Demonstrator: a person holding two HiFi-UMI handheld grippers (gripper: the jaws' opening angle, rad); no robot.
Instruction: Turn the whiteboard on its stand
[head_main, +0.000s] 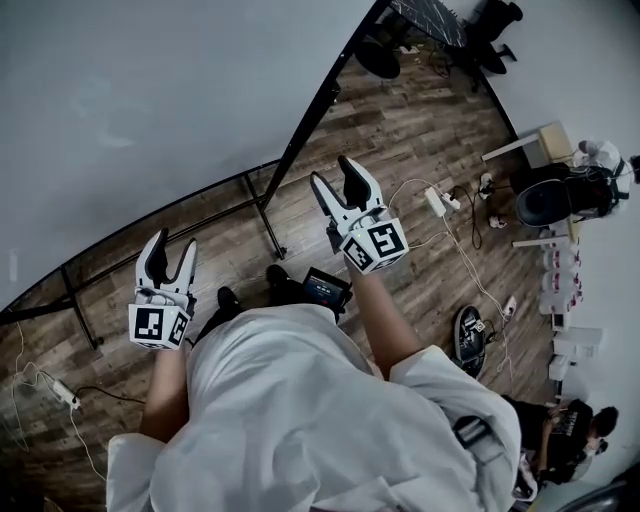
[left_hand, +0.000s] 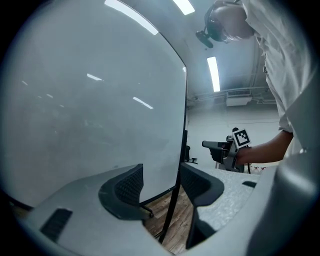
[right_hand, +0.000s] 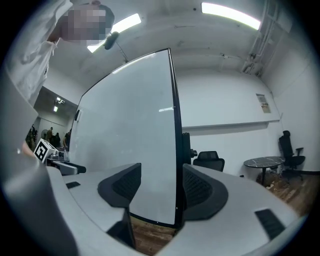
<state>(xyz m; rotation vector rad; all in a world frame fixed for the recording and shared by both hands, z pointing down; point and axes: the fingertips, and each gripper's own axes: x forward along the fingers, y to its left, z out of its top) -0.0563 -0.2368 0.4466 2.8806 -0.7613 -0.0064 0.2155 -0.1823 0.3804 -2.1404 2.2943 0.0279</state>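
**Whiteboard and stand.** The whiteboard (head_main: 150, 100) is in front of me and fills the upper left of the head view. Its face is smooth and pale grey, slightly glossy, and the left gripper view shows ceiling lights reflected in it (left_hand: 90, 100). A thin black frame (head_main: 318, 100) borders the panel. In the right gripper view the panel (right_hand: 135, 135) stands upright with its straight black side edge facing the camera. The board sits on a stand (head_main: 268, 222) of slim black metal tube, with a crossbar and short legs on the floor.

**Left gripper.** The left gripper (head_main: 168, 255) points at the board's lower edge, close to it. I cannot confirm contact. In its own view the jaws (left_hand: 162, 185) stand apart and hold nothing. The board's dark edge shows in the gap, beyond the ribbed black pads (left_hand: 129, 187).

**Right gripper.** The right gripper (head_main: 332, 172) sits near the board's side edge. Its jaws (right_hand: 155, 187) are also parted about halfway and grip nothing. The frame edge is visible between the pads (right_hand: 197, 187), clear of them.

**Surroundings.** The floor (head_main: 400, 130) is brown wood-grain plank. A white power strip (head_main: 436, 202) lies on it with its cable trailing. A black office chair (right_hand: 208, 160) stands against the far white wall
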